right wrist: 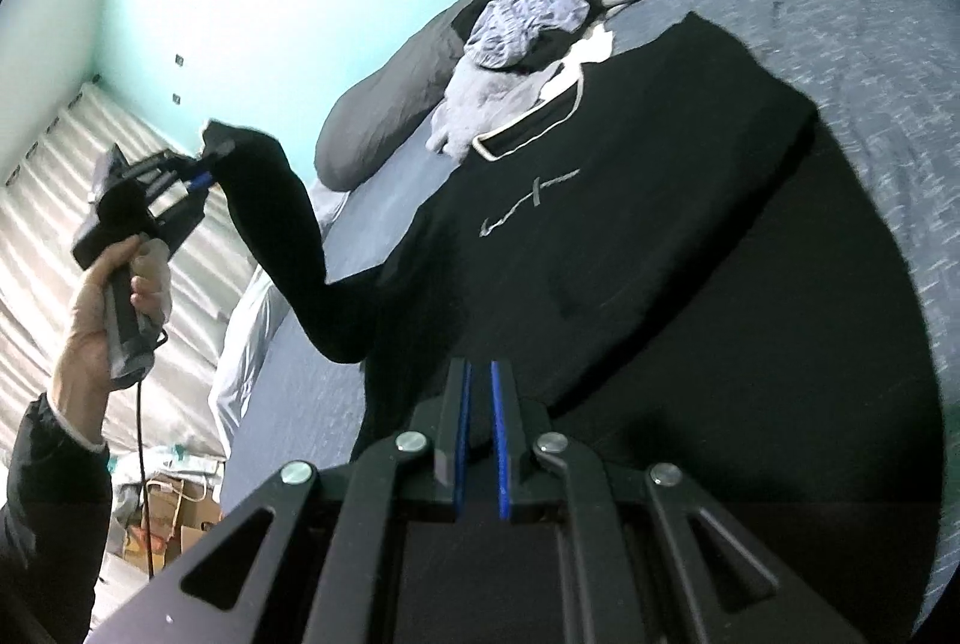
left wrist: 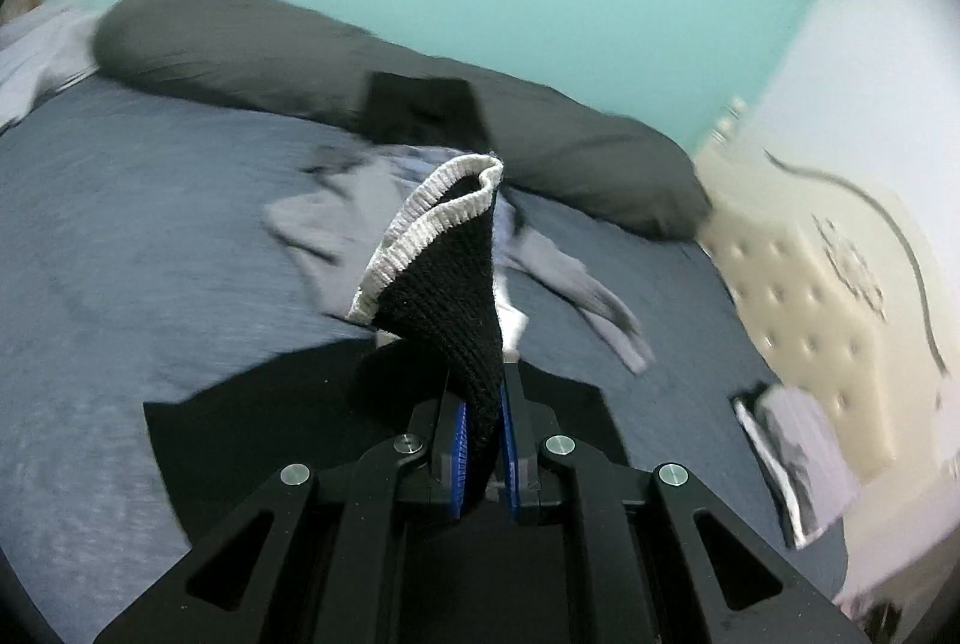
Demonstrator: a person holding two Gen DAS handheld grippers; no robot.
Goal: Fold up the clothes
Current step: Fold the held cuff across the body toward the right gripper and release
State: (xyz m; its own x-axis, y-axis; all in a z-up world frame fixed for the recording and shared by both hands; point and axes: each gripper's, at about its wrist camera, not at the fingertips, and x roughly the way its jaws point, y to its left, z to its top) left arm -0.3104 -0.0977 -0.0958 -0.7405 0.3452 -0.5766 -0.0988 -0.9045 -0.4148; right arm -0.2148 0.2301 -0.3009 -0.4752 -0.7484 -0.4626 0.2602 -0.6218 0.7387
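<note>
The black sweater [right wrist: 600,236] is lying flat on the blue bedspread [right wrist: 870,44], its long axis running from seven toward one o'clock, white-trimmed collar at the far end. One knitted sleeve [right wrist: 282,236], ribbed white at the cuff [left wrist: 432,218], is hanging from the left gripper [left wrist: 485,404], clamped tight. The right gripper [right wrist: 480,386] is hovering over the hem, nearly closed, holding nothing. Two grey pillows [left wrist: 240,44] are lying behind

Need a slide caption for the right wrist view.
Left claw lifts the black sweater sleeve off the bed; right claw grips its hem.
</note>
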